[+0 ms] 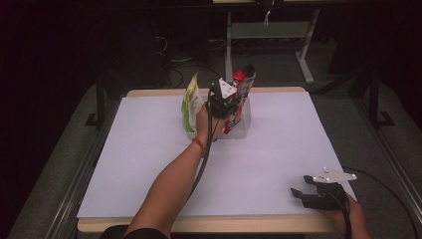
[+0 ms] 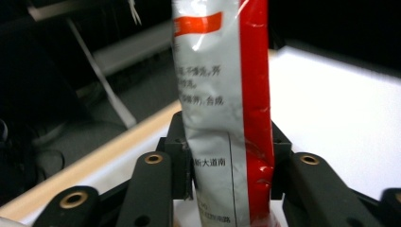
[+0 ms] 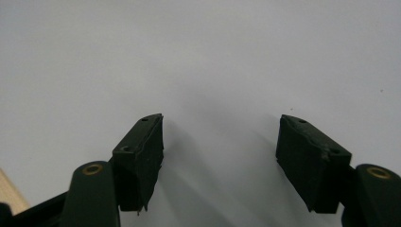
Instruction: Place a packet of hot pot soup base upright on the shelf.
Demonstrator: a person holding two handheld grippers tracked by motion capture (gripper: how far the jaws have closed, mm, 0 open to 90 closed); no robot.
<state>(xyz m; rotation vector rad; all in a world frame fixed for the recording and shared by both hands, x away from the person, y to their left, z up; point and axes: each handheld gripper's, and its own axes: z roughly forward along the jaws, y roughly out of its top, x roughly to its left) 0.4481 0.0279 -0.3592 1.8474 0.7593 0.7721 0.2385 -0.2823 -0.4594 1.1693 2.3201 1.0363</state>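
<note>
- The clear bin stands on the counter near the far edge, about mid-width.
- An upright snack packet stands in the bin, its top above the rim.
- A second packet stands just left of the bin, by the bin's left wall.
- The left tool is over the bin, between the two packets; its jaws close on either side of the upright snack packet.
- The right tool rests low at the counter's near right corner, well apart from the bin, jaws spread over bare counter.
</note>
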